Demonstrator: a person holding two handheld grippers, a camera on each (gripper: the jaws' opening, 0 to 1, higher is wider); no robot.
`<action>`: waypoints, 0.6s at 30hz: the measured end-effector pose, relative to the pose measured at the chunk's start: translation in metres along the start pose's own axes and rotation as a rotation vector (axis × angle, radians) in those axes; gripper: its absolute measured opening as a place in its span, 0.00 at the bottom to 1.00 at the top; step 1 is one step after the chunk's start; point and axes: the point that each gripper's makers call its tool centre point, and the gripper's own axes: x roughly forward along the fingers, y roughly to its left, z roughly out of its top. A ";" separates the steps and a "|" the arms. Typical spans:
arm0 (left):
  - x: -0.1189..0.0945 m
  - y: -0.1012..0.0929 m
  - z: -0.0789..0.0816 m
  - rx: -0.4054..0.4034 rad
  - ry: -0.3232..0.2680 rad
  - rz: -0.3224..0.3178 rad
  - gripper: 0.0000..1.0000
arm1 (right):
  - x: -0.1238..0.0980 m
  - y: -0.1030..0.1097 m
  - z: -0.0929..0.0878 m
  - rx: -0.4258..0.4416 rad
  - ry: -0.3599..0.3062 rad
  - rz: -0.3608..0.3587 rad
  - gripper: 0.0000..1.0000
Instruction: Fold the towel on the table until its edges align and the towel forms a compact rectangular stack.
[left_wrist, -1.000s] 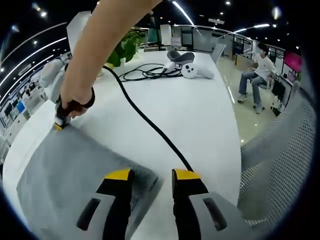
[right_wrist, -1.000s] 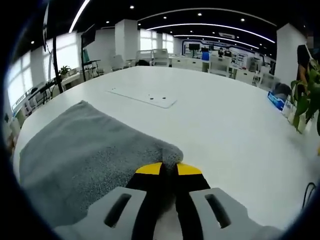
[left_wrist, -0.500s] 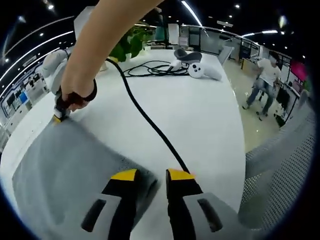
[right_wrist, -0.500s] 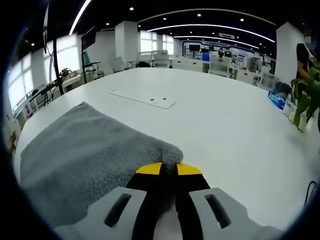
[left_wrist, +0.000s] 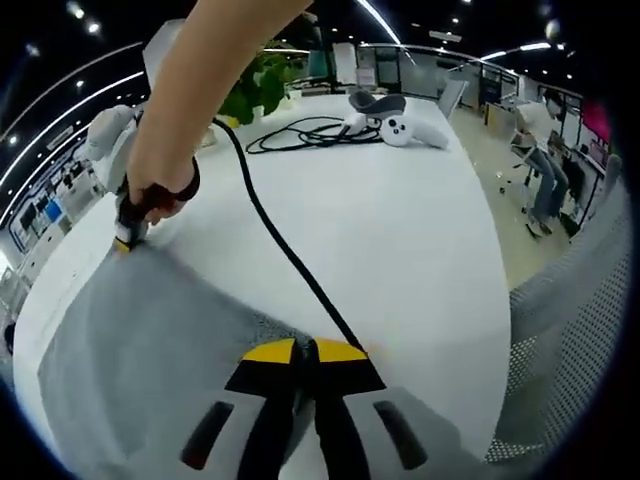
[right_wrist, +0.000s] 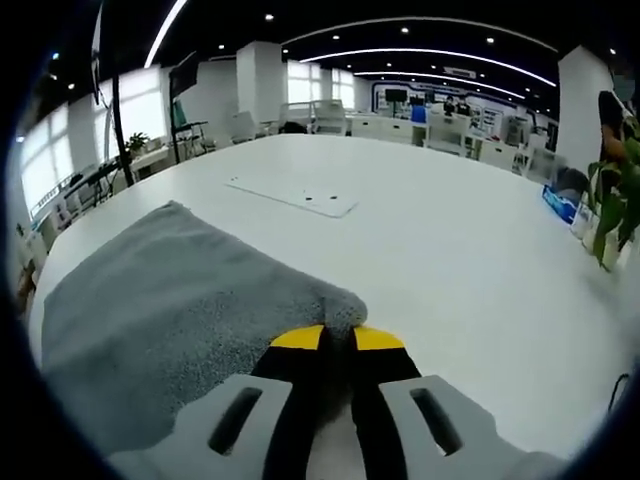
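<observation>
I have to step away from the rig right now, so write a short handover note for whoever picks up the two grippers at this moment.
Left gripper: jaws closed on the near corner of the towel.
Right gripper: jaws closed on another corner of the towel; it also shows in the left gripper view, held by a hand.
Towel: grey, lying flat on the white table, a black cable running beside it.
Done: both corners gripped.
Left: lift the corners, fold the towel over, align edges, repeat until it forms a compact rectangle.
</observation>
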 end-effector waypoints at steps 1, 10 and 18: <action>-0.001 0.000 0.000 0.000 -0.001 -0.001 0.05 | -0.003 -0.001 -0.002 0.053 0.024 -0.006 0.11; -0.001 0.000 -0.001 0.017 -0.003 0.000 0.04 | -0.007 -0.006 0.005 0.198 0.015 0.002 0.25; 0.001 0.000 -0.002 0.012 -0.007 -0.001 0.04 | -0.012 -0.016 0.021 0.300 -0.052 -0.034 0.19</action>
